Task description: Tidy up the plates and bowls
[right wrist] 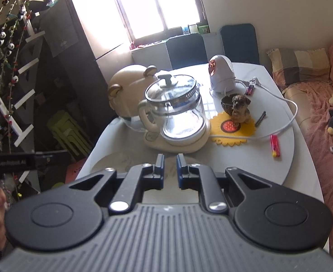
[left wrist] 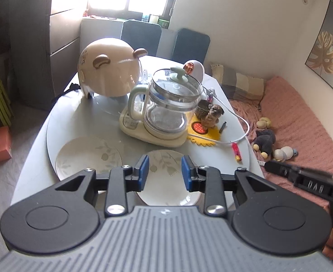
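Observation:
Two white plates with a pale leaf pattern lie side by side at the near end of the table. In the left wrist view one plate (left wrist: 88, 156) is to the left and the other plate (left wrist: 166, 185) shows between the blue pads. My left gripper (left wrist: 165, 162) hovers above that plate, open, with nothing between its fingers. My right gripper (right wrist: 170, 157) is shut with only a narrow slit and holds nothing. It hangs over the table's near end, where a blurred plate (right wrist: 119, 161) shows just left of its fingers. No bowl is in view.
A glass kettle (left wrist: 171, 104) on a cream base stands mid-table behind the plates, with a bear-eared helmet (left wrist: 108, 68) to its left. A dog figurine (left wrist: 213, 115) on a sunflower mat, a white cable and a red lighter (left wrist: 236, 151) lie right. A pink bed (left wrist: 302, 122) borders the table.

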Demonstrator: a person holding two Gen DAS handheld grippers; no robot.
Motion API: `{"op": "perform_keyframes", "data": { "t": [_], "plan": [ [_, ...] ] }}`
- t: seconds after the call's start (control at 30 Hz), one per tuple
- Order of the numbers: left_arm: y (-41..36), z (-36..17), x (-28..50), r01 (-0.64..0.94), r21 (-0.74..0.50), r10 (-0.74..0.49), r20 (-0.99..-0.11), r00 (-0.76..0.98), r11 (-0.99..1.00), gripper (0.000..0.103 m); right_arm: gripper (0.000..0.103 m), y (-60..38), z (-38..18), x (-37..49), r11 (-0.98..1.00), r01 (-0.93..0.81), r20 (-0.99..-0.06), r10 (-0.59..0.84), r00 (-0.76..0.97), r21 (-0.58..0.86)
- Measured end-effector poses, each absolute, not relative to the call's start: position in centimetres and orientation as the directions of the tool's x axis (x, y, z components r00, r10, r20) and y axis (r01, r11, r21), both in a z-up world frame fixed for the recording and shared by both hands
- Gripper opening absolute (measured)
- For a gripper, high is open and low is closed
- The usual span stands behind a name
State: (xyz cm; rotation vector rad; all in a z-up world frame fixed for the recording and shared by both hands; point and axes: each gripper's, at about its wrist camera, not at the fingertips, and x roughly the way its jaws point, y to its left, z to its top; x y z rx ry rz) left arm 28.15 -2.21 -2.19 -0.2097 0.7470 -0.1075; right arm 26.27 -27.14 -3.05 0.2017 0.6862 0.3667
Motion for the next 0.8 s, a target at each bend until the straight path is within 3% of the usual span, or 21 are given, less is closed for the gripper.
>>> {"op": "perform_keyframes", "data": {
  "t": [0.2, 0.8],
  "plan": [
    [-2.9, -3.7, 26.0, -0.006, -0.250, -0.183, -0.724, 0.665, 0.968, 0.035, 0.014, -26.5, -4.0, 23.9, 0.896, -0.315, -0.601, 0.443, 0.665, 0.312],
    [-0.7, -1.5, 23.9, -0.099, -0.265, -0.129, -0.723, 0.679, 0.959, 0.035, 0.015, -23.9, -4.2, 23.7, 0.849, -0.459, -0.574, 0.519, 0.633, 0.262]
  ]
}}
